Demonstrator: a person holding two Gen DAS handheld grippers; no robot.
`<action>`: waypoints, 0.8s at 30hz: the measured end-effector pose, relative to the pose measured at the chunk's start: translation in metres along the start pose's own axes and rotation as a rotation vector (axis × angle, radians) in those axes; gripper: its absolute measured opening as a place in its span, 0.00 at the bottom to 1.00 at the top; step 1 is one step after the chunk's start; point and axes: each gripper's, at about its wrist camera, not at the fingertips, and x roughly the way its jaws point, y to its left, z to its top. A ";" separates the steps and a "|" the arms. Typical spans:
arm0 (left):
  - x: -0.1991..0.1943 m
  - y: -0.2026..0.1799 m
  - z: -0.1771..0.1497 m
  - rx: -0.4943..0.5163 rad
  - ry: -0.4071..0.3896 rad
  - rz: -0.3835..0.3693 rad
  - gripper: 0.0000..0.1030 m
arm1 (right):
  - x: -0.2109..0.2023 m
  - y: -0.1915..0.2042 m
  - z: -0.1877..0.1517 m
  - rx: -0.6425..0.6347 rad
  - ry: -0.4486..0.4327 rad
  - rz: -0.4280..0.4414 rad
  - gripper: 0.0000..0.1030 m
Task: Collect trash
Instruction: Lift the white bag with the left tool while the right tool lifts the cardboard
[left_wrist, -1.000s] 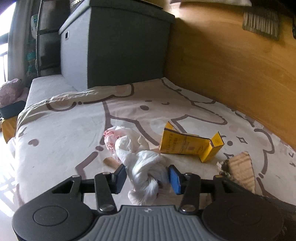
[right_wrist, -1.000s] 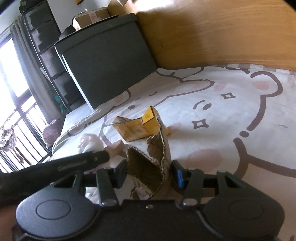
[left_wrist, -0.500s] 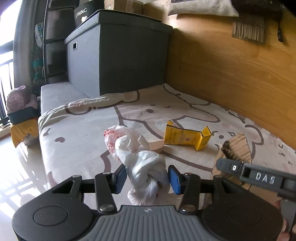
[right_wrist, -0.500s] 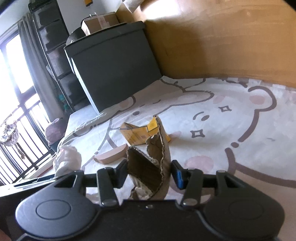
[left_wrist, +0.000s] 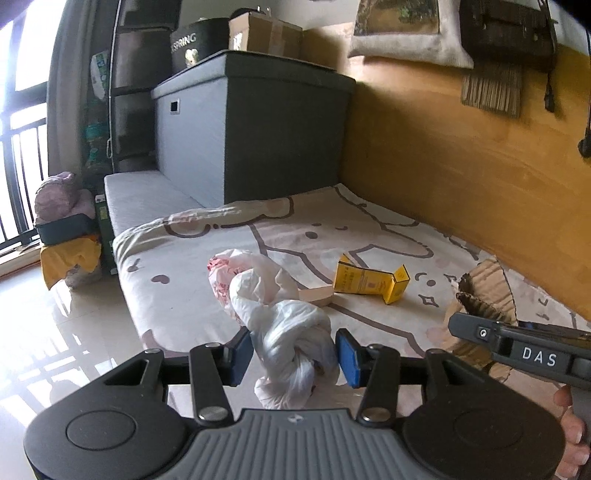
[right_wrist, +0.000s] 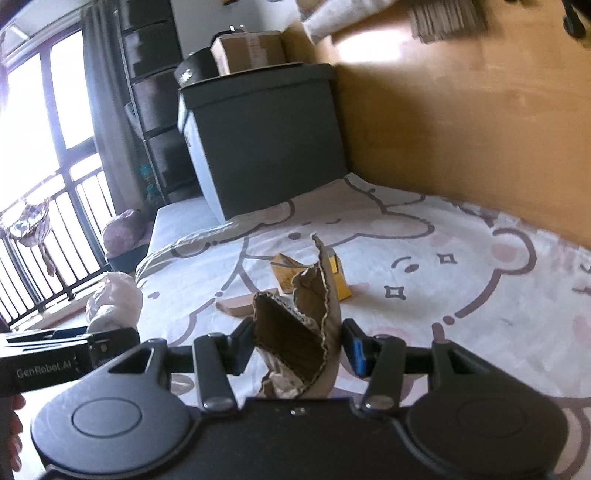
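My left gripper is shut on a knotted white plastic bag, lifted above the bed's near edge. My right gripper is shut on a torn piece of brown corrugated cardboard, also held above the bed. In the left wrist view that cardboard shows at the right behind the right gripper's body. In the right wrist view the plastic bag shows at the left. A crushed yellow carton and a small tan cardboard scrap lie on the bear-print sheet.
A large grey storage box stands at the bed's head, with a cardboard box on top. A wooden wall runs along the far side. Shiny floor tiles, a balcony railing and bundles by the window lie left.
Both grippers have risen and drawn back from the bed with their loads. The bed's edge and the floor have come into the left wrist view, and the right gripper has rolled slightly.
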 end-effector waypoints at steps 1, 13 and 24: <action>-0.005 0.001 0.000 -0.004 -0.002 0.002 0.48 | -0.005 0.003 0.001 -0.010 -0.002 0.001 0.50; -0.056 0.018 -0.009 -0.029 -0.022 0.016 0.48 | -0.040 0.035 -0.002 -0.085 0.001 0.013 0.50; -0.095 0.055 -0.025 -0.077 -0.030 0.048 0.48 | -0.051 0.080 -0.015 -0.143 0.032 0.077 0.50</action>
